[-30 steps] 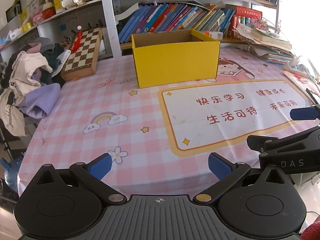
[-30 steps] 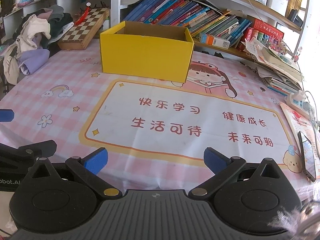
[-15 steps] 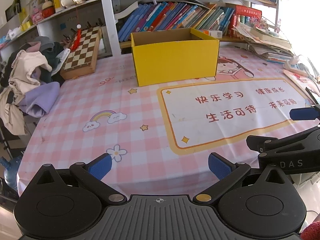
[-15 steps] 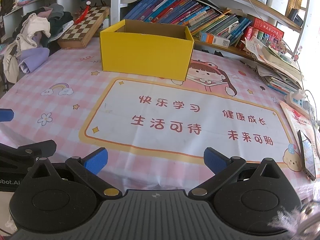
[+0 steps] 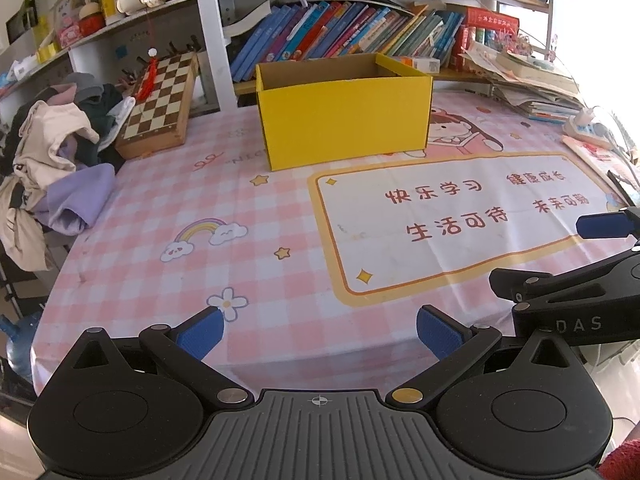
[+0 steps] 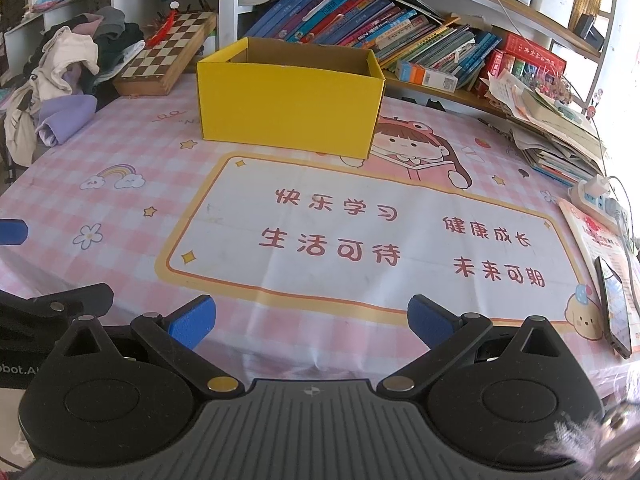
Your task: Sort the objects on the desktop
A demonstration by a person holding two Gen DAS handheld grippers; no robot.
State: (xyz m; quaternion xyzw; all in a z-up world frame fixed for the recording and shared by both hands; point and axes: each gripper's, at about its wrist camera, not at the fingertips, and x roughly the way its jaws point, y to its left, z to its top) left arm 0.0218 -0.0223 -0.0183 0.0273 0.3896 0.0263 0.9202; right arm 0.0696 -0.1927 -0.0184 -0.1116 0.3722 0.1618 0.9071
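Left view shifts a touch vs 1 s ago, yellow box (image 5: 344, 116) sits slightly lower and further left in frame, chessboard (image 5: 160, 104) likewise, right view's yellow box (image 6: 290, 102) a bit lower, both hand-held grippers easing slightly, nothing moved on the counter.

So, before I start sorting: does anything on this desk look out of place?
Yes: a heap of clothes slumps over the table's left edge, and the chessboard leans tilted against the shelf.
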